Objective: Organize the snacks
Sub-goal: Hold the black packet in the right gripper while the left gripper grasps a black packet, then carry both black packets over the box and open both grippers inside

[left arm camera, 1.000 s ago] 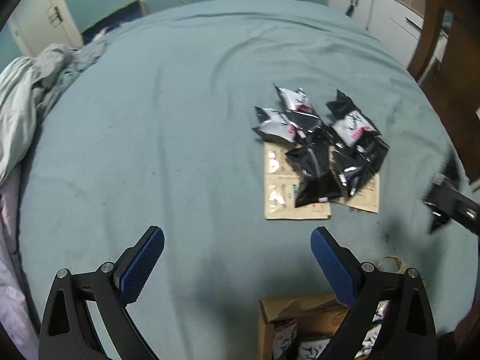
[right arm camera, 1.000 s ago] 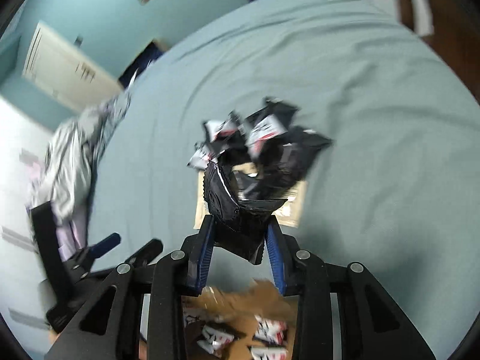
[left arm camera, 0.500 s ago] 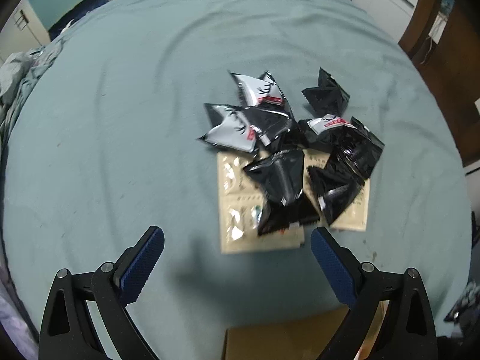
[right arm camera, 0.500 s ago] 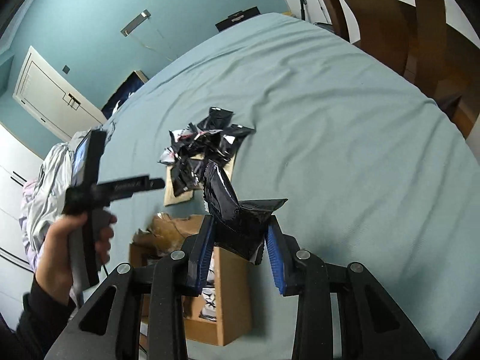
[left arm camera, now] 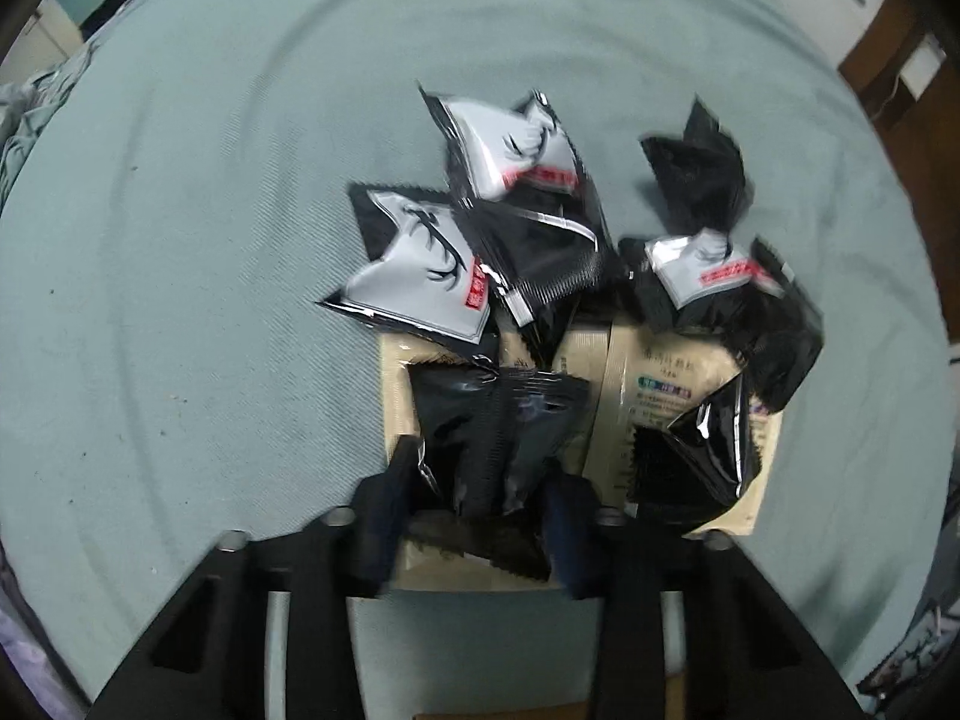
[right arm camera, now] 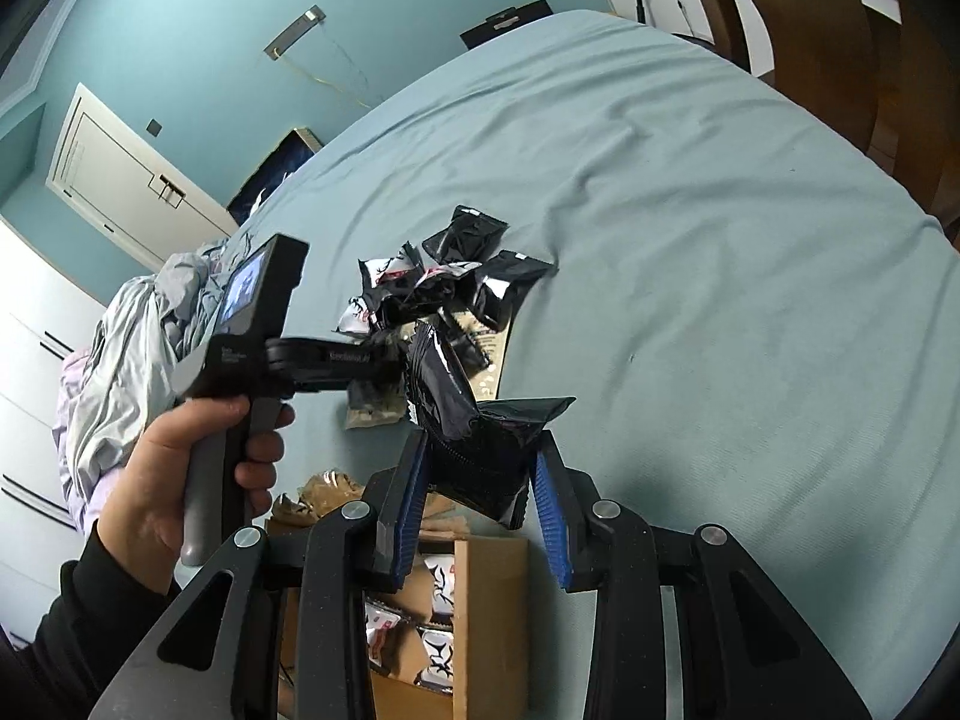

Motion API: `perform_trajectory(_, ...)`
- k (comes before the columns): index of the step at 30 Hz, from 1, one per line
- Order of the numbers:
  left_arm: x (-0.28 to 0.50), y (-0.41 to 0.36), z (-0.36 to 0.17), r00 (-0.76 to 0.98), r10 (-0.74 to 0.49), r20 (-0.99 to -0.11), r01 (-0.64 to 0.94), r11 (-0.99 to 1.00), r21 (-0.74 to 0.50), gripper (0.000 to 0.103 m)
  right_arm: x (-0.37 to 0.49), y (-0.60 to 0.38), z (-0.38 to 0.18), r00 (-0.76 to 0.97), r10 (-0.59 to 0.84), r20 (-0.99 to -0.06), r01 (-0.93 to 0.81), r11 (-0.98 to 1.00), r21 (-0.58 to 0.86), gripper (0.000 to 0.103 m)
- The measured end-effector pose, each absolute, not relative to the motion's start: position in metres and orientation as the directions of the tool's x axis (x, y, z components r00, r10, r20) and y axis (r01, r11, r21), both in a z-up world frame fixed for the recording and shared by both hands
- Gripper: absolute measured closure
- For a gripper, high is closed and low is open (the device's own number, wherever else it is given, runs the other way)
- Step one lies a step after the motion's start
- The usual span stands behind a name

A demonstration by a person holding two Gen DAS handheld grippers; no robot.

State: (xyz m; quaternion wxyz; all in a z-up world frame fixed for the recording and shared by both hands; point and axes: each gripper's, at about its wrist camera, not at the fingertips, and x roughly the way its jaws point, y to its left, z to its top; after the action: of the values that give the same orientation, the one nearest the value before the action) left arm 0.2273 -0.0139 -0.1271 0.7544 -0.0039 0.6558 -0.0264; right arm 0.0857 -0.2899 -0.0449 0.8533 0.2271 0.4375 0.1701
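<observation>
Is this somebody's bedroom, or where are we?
Most likely a bedroom. The snack packets lie on a big bed with a blue-green sheet, rumpled bedding is heaped at its side, and there is a white door in the wall behind.

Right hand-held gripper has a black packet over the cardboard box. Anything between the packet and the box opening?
Nothing visible. The black snack packet in the right hand-held gripper hangs above the open cardboard box, whose opening shows only packets already inside.
</observation>
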Motion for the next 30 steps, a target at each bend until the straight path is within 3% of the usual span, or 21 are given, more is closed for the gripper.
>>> perform_trajectory(2,0.224,-0.005,-0.122,0.134,-0.121,-0.984,0.009,0.993,-0.121,0.071,0.088,-0.289,-0.045,0.566,0.480,-0.671,-0.088,0.844,0.529,0.071)
perform_trajectory(5,0.214,0.007,-0.109,0.170,-0.139,-0.976,-0.025,0.989,-0.145,0.072,0.088,-0.288,-0.046,0.576,0.458,-0.677,-0.080,0.856,0.511,0.071)
perform_trajectory(12,0.165,0.016,-0.053,0.303,-0.087,-0.949,0.008,0.996,-0.089,0.072,0.081,-0.289,-0.042,0.599,0.453,-0.660,-0.073,0.852,0.519,0.071)
perform_trajectory(16,0.127,0.015,-0.017,0.415,-0.010,-0.910,0.116,0.992,0.042,0.072,0.072,-0.294,-0.039,0.627,0.419,-0.657,-0.051,0.863,0.502,0.071)
perform_trajectory(18,0.115,0.017,-0.008,0.446,-0.015,-0.895,0.132,0.990,0.049,0.072,0.067,-0.297,-0.036,0.649,0.395,-0.650,-0.039,0.871,0.490,0.071)
perform_trajectory(30,0.019,-0.012,-0.022,0.387,-0.164,-0.907,0.297,0.954,-0.046,0.072,0.036,-0.287,-0.023,0.653,0.413,-0.635,-0.077,0.870,0.487,0.071)
